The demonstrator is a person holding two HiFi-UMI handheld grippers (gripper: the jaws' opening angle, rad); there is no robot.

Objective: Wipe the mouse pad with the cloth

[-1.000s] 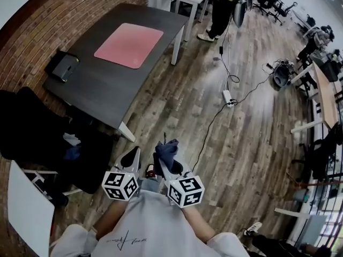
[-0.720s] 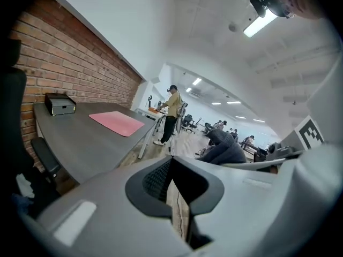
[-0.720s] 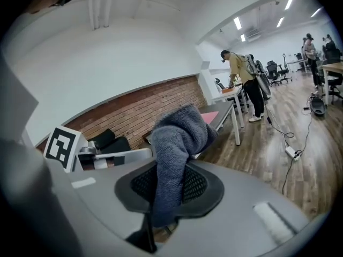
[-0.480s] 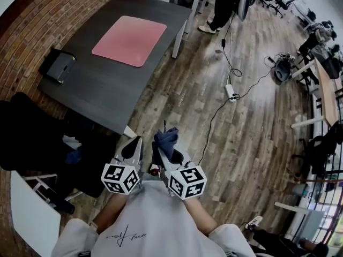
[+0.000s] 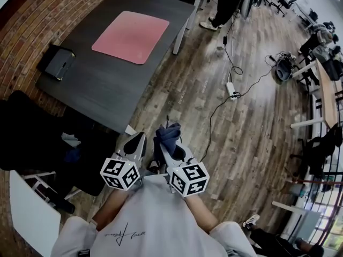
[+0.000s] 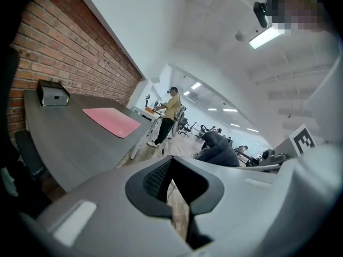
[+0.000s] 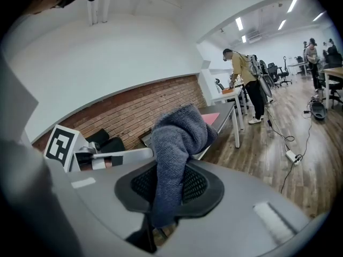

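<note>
The black box [image 5: 56,63] sits on the left end of the dark table [image 5: 102,84], by the brick wall. The pink mouse pad [image 5: 131,36] lies flat near the far end of that table. In the head view it has slid up a tiny bit from where it was a second ago, and the table looks a little bigger. So I think I am taking small steps toward it.

My left gripper [image 5: 136,142] is low and close to my body. Its jaws are together and hold nothing. Just beside it is my right gripper [image 5: 169,143]. Its jaws are squeezed tight on the blue-grey cloth [image 5: 167,134], which bunches up above them. Both stay the way they were a moment ago, so the cloth has not slipped.

The cloth is still well apart from the mouse pad, with the wood floor [image 5: 236,143] and a lot of table between them. No wiping has begun. I think I need to walk closer first, then bring the cloth down flat on the pink pad.

Far off to the right, a person [image 5: 225,4] stands at a white desk.
</note>
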